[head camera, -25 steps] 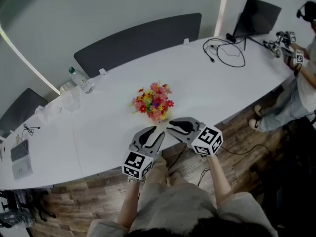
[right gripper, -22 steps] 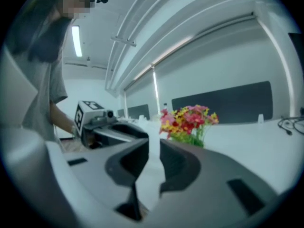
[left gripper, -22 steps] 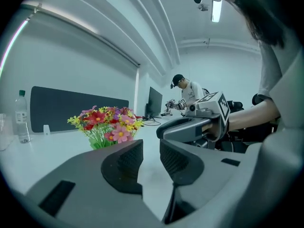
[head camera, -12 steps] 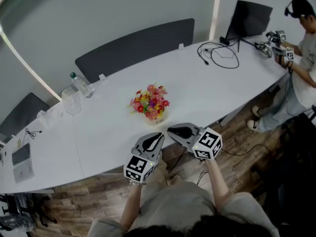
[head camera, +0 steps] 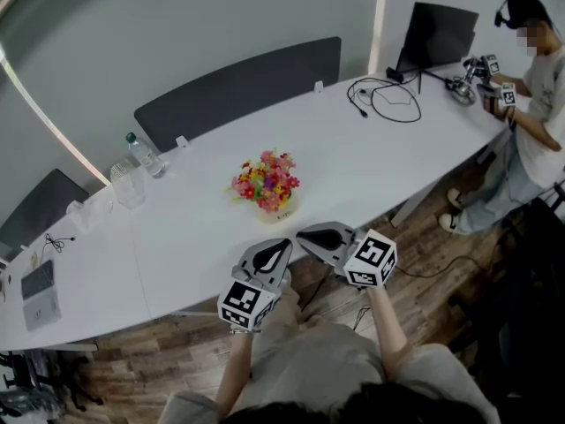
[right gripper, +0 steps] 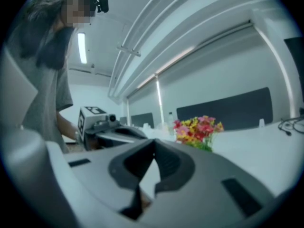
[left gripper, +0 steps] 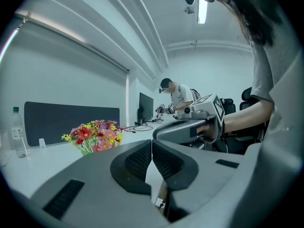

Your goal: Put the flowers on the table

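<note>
FLOWERS DELIVERED: The flowers [head camera: 266, 184], a small bright bunch, stand on the white desk [head camera: 371, 162] not far from its front edge. Both tongs are held at that edge on the person's side, apart from the bunch. The left tongs [head camera: 279, 246] and right tongs [head camera: 306, 234] are each clenched on nothing, their jaws having just closed tip to tip. A second ago the jaws were parted and reached slightly nearer the bunch, which has kept its place. The only print in sight is the black-and-white square markers on each gripper's cube [head camera: 245, 303]. The label on the bottle [head camera: 141, 151] across the desk is too small to read. A second person [head camera: 538, 87] stands at the desk's right end near a monitor [head camera: 437, 34].
</note>
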